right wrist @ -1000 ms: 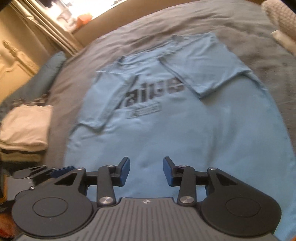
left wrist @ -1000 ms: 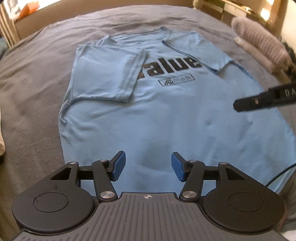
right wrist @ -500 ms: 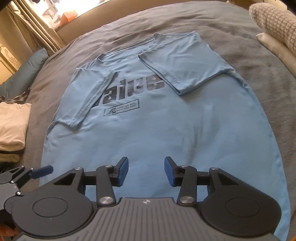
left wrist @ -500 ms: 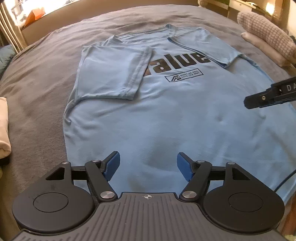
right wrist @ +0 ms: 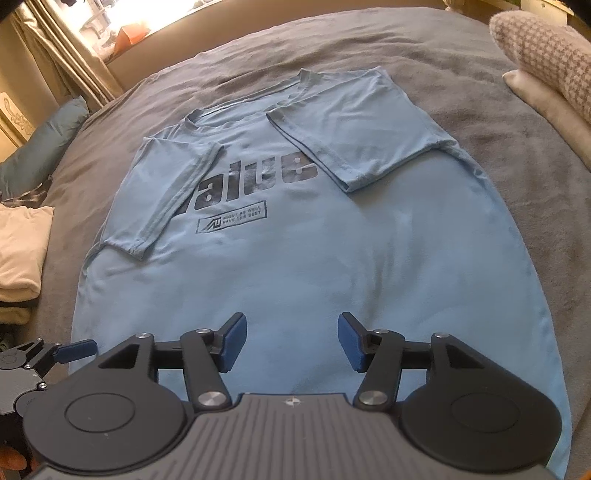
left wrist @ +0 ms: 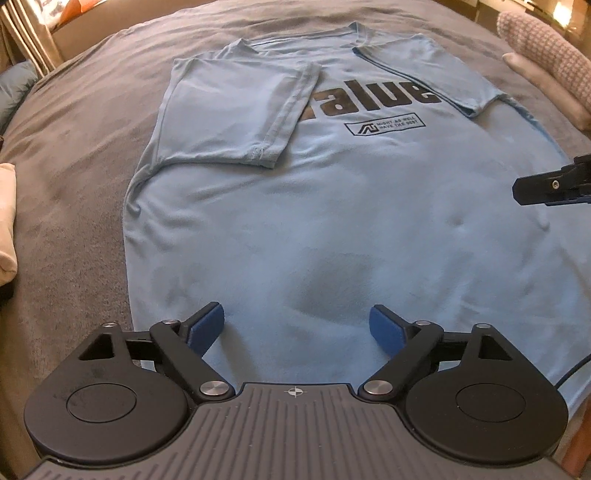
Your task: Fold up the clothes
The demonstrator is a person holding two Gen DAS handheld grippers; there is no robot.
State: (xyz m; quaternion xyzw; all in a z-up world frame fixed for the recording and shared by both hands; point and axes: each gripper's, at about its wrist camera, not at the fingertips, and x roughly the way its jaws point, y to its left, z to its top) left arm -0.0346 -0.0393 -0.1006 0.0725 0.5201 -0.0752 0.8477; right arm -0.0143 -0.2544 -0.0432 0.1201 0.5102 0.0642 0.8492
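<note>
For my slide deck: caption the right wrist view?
Right gripper opening, empty, above a blue T-shirt, sleeves folded in, on a grey bed.

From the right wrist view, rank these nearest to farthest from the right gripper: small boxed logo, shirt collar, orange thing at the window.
1. Small boxed logo, on the shirt's chest, left of centre.
2. Shirt collar, at the shirt's far edge.
3. Orange thing, beyond the bed, upper left.

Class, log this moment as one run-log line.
stage: sleeves folded in | left gripper: opening, empty | right gripper: opening, empty | blue T-shirt: flat on bed
</note>
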